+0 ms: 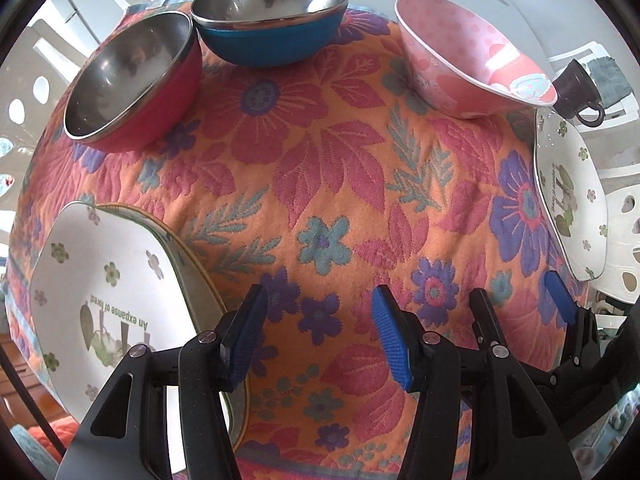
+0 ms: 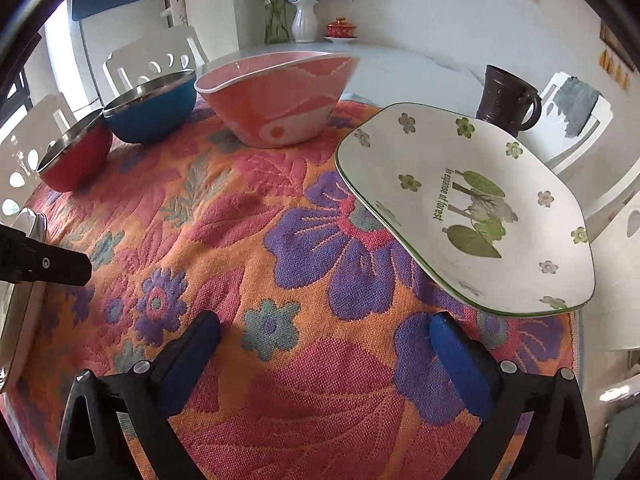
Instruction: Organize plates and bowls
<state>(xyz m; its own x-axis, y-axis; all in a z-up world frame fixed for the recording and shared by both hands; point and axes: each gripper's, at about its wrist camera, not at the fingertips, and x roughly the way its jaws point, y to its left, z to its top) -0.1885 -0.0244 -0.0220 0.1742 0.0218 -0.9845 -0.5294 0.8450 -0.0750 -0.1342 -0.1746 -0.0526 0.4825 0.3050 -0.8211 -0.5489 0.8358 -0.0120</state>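
Note:
A white plate with green print (image 2: 472, 208) lies at the right edge of the floral cloth (image 2: 248, 208), just ahead of my right gripper (image 2: 324, 320), which is open and empty. The same plate (image 1: 568, 196) shows at the right of the left wrist view, past the right gripper (image 1: 520, 296). A matching plate (image 1: 108, 292) sits on another plate at the left, beside my left gripper (image 1: 320, 300), open over bare cloth. Along the far side stand a red bowl (image 1: 132, 80), a blue bowl (image 1: 268, 24) and a pink bowl (image 1: 472, 52).
A dark mug (image 2: 508, 100) stands on the white table behind the right plate. A vase of flowers (image 2: 304, 20) and a red lidded cup (image 2: 340, 30) are at the far end. White chairs (image 2: 152, 60) surround the table. The left gripper's body (image 2: 44, 264) intrudes at the left.

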